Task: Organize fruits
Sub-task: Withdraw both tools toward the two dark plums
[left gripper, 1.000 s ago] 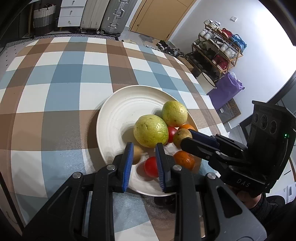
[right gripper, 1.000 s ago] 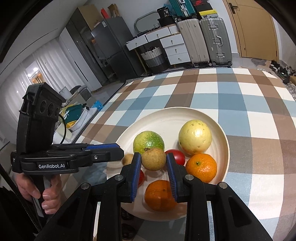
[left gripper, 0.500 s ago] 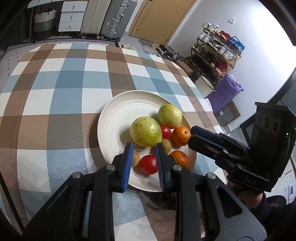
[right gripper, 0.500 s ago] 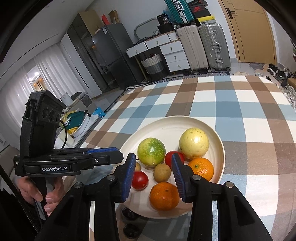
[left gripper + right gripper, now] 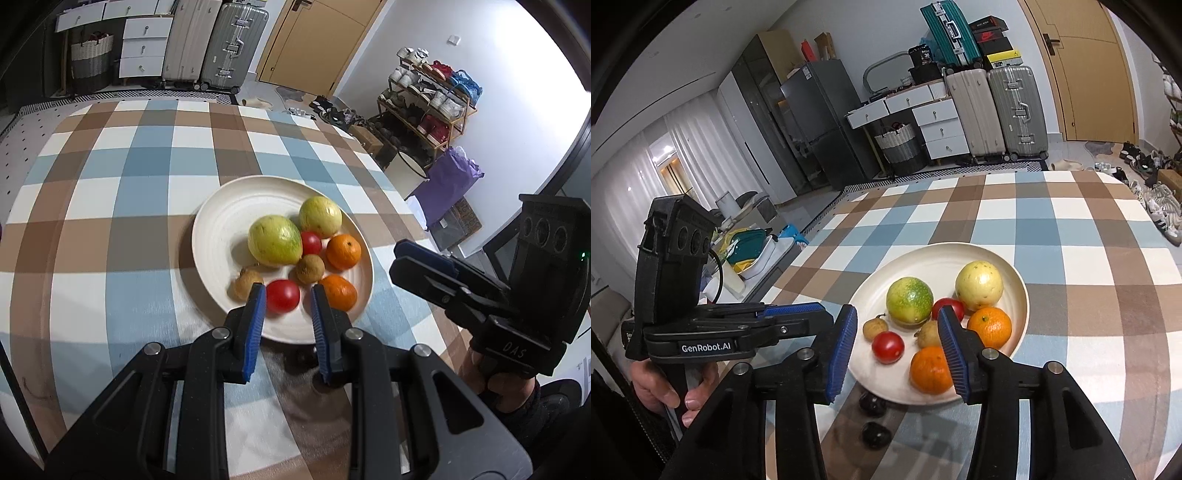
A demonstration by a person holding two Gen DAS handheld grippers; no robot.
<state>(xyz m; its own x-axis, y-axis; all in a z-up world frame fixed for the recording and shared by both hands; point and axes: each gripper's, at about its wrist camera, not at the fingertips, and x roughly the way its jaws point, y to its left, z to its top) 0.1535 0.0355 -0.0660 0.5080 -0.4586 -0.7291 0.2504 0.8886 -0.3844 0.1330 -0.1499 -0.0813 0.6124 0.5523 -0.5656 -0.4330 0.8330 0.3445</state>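
A cream plate [image 5: 214,229] [image 5: 923,266] on the checked tablecloth holds two large green-yellow fruits [image 5: 273,240] [image 5: 979,284], two tomatoes [image 5: 282,295] [image 5: 887,346], two oranges [image 5: 343,251] [image 5: 929,369] and two small brown fruits [image 5: 310,268] [image 5: 875,326]. My left gripper [image 5: 287,295] hovers over the plate's near rim, shut with nothing in it. My right gripper [image 5: 897,317] hangs above the near side of the plate. Its jaws are opening and nothing is gripped between them. Each gripper shows in the other's view: the right gripper [image 5: 417,258] and the left gripper [image 5: 812,310].
Two small dark objects [image 5: 871,402] lie on the cloth just in front of the plate. The table's right edge [image 5: 391,184] drops toward a shoe rack [image 5: 428,99]. Suitcases [image 5: 997,110] and drawers stand beyond the far edge. A hand [image 5: 665,391] holds the left gripper.
Both grippers have drawn back and up from the plate. The right jaws have opened and let go of a small brown fruit, which now lies on the plate.
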